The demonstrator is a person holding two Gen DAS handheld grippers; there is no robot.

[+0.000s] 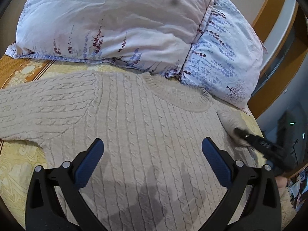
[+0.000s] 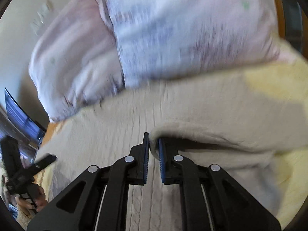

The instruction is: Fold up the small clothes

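Nearest the left wrist camera, the left gripper [image 1: 153, 144] hangs with its blue-padded jaws spread wide over the chest of the beige cable-knit sweater [image 1: 134, 115], nothing between them. That view shows the sweater laid flat on the yellow patterned bedspread [image 1: 17, 163], its ribbed collar [image 1: 173, 94] towards the pillows and its body running back towards the camera, so the long axis lies from pillows to viewer. One sleeve [image 1: 42, 105] stretches out flat to the left. At the right edge the right gripper [image 1: 241, 132] appears blurred, clamped on a lifted fold of the other sleeve.

Only the right wrist view shows that grip closely: the right gripper [image 2: 154, 148] has its jaws pressed nearly together, pinching a rounded fold of sleeve [image 2: 211, 134] that trails off to the right, raised above the sweater body. This view is smeared with motion. At its far left edge the left gripper [image 2: 38, 163] and a hand [image 2: 32, 200] holding it show small.

Two floral pillows [image 1: 115, 23] lean just beyond the collar, nearly touching it. A wooden headboard [image 1: 273, 9] curves behind them at right.
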